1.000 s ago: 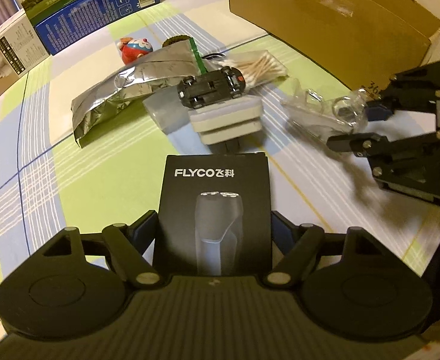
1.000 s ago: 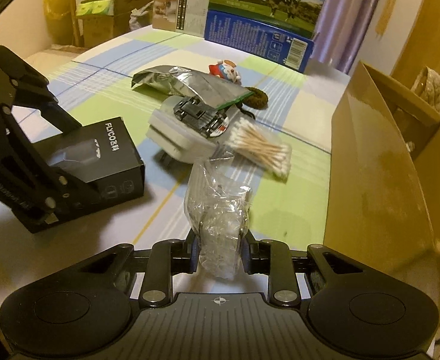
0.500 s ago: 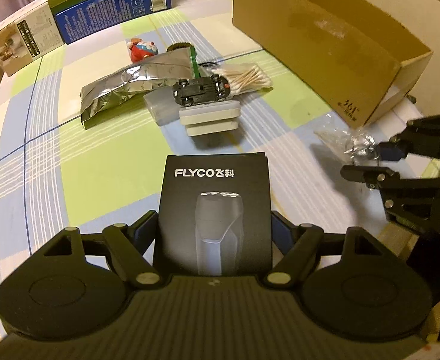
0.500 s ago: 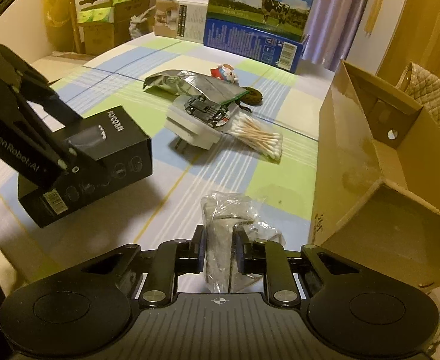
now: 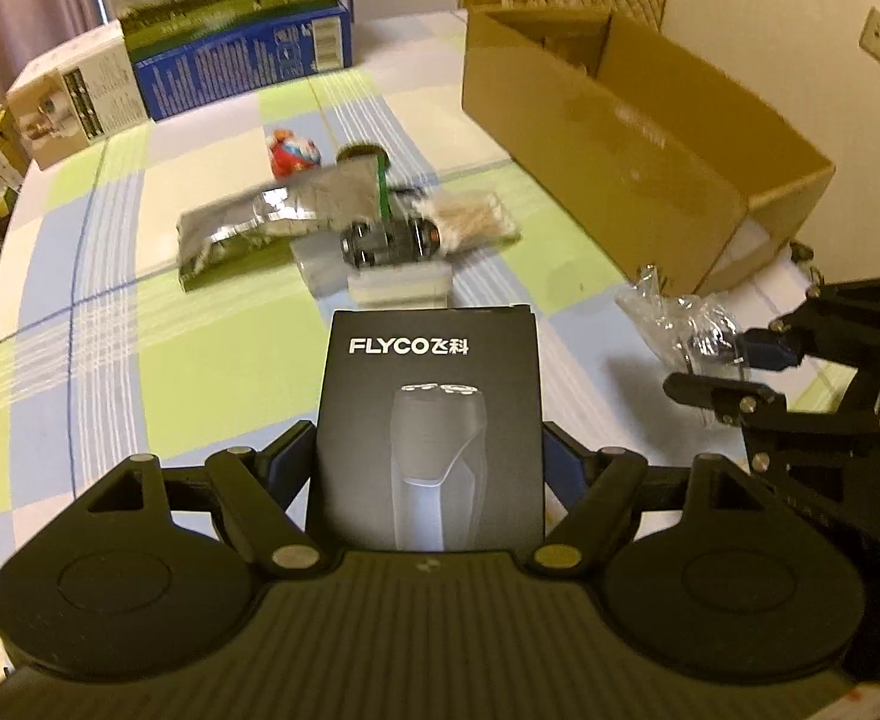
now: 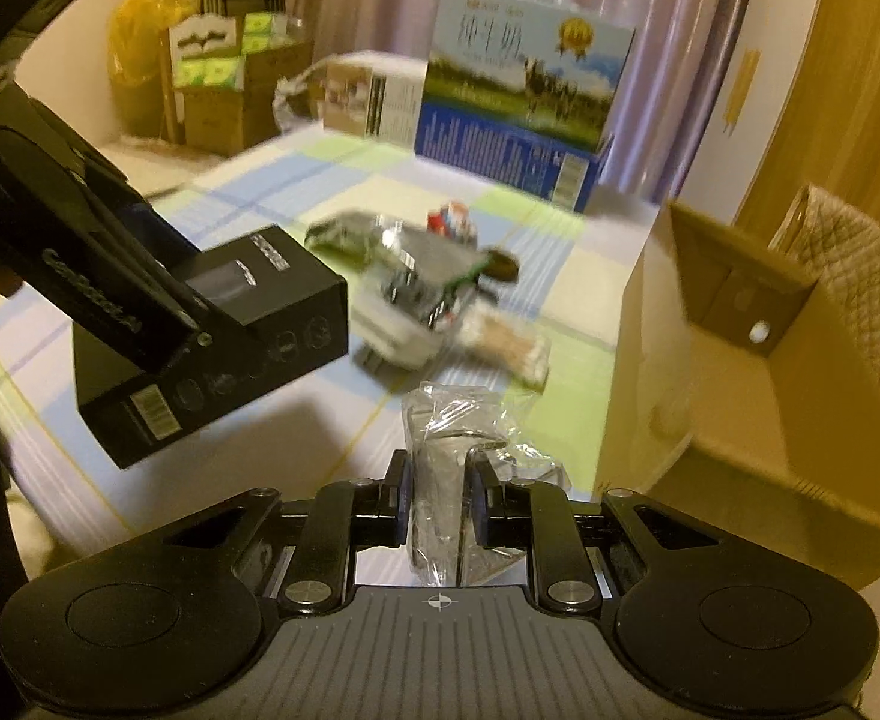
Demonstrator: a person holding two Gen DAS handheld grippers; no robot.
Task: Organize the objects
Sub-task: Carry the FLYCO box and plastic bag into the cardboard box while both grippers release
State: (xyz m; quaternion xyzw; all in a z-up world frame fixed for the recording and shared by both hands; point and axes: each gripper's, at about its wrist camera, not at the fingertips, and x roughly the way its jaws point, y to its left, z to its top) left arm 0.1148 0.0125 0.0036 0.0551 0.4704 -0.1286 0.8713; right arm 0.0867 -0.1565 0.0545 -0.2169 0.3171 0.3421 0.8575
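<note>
A: Where is the shaver box point(image 5: 431, 420)?
B: Low centre of the left view, gripped between the fingers of the left tool point(image 5: 428, 462), one finger pressing on each side. The right view has it at middle left, clear of the bench point(image 5: 110, 360) with its shadow underneath.

A: And the right tool point(image 6: 437, 495)?
B: Its jaws stand narrow, pinched on a clear plastic bag point(image 6: 458, 438) at lower centre of the right view. The bag's contents are too crumpled to make out. In the left view the same tool and bag show at the right edge.

A: What lies beyond them?
B: A blurred pile at the centre of the left view: a toy car point(image 5: 389, 240) on top of a white block point(image 5: 398, 288), a foil pouch point(image 5: 272, 222) to its left, a pack of cotton swabs point(image 5: 470, 219) to its right. A small red and white figure point(image 5: 293, 153) sits further up.

A: The carton point(image 5: 620, 138)?
B: Brown, open at the top, at upper right of the left view; in the right view it fills the right side, just beside the bag.

A: Anything at the back?
B: A milk case point(image 5: 236, 30) at upper left, with a smaller printed box point(image 5: 74, 102) to its left, both on the checked bench cloth.
</note>
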